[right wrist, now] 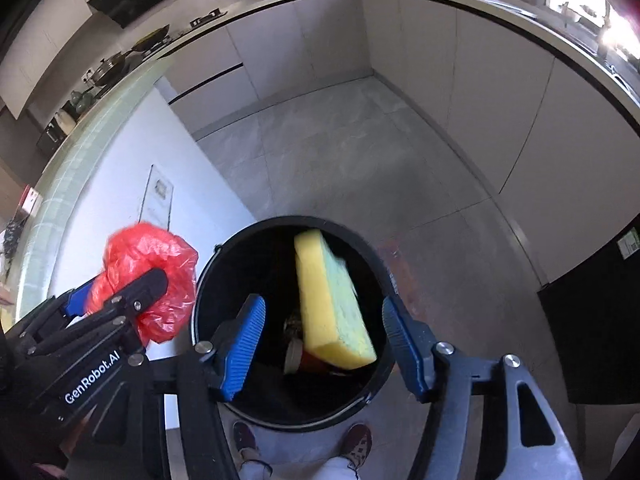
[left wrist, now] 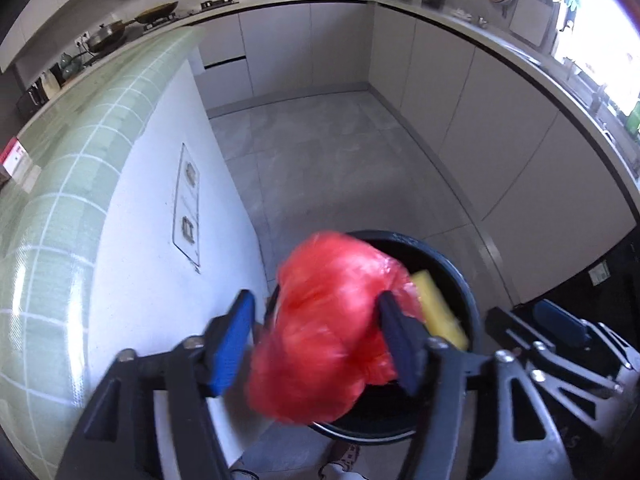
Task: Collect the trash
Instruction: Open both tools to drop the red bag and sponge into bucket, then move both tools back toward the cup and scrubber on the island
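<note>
A round black trash bin (right wrist: 208, 280) stands on the floor below both grippers; it also shows in the left wrist view (left wrist: 460, 276). My left gripper (left wrist: 316, 344) has its jaws spread wide, and a blurred crumpled red plastic bag (left wrist: 324, 328) sits between them over the bin's left rim; whether a finger still touches it I cannot tell. From the right wrist view the bag (right wrist: 160, 256) is beside the bin. My right gripper (right wrist: 324, 344) is open above the bin. A yellow sponge with a green face (right wrist: 332, 304) is in mid-air inside the bin mouth, also visible in the left wrist view (left wrist: 436, 308). Other trash lies at the bin's bottom.
A white island wall (left wrist: 160, 248) with a green tiled top (left wrist: 60, 184) stands close on the left. Grey cabinets (left wrist: 480, 112) run along the back and right. A black appliance (right wrist: 600, 320) stands at right. The person's shoes (right wrist: 356, 444) are under the bin's near edge.
</note>
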Tool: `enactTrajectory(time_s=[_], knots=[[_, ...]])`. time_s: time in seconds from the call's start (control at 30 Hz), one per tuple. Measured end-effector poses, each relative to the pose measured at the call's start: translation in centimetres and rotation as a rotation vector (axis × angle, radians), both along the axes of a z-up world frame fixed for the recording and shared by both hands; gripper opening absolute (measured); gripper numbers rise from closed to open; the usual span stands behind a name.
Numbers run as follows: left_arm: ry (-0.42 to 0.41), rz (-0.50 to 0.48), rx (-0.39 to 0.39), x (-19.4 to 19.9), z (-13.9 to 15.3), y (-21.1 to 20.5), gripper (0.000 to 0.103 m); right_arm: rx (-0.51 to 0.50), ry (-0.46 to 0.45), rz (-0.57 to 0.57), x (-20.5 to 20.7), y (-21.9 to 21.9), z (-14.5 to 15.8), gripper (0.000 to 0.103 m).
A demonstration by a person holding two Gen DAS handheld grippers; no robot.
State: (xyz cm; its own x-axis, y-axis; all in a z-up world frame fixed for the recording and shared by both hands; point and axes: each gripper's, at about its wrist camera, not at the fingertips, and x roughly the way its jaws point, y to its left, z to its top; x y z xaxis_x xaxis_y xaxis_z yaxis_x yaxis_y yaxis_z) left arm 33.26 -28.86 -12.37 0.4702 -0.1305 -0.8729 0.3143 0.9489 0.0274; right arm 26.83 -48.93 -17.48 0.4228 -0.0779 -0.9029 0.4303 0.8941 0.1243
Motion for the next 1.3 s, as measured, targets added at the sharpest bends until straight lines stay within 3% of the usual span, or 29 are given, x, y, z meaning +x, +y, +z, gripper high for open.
enactTrajectory(time_s=[0.27, 0.5, 0.63, 0.73, 0.93, 1.3], knots=[[-0.068, -0.011, -0.001, -0.2, 3.3, -0.2, 0.078, -0.066, -0.114, -0.067, -0.7, 0.3, 5.6, 0.064], [-0.133, 0.001, -0.120, -0.8, 9.3, 3.7, 0.078, -0.106, -0.161, -0.067, -0.9, 3.0, 9.9, 0.064], [-0.187, 0.028, -0.151, -0.8, 12.9, 8.4, 0.078, -0.108, -0.204, -0.036, 0.5, 7.1, 12.7, 0.064], [-0.212, 0.074, -0.148, -0.3, 14.0, 12.6, 0.078, -0.111, -0.226, 0.008, 2.1, 11.2, 14.1, 0.064], [-0.238, 0.203, -0.133, 0.9, 14.8, 23.3, 0.079, -0.086, -0.250, 0.111, 6.1, 21.4, 15.3, 0.065], [-0.269, 0.319, -0.090, 3.5, 14.7, 38.8, 0.079, -0.051, -0.289, 0.202, 11.1, 37.4, 14.6, 0.066]])
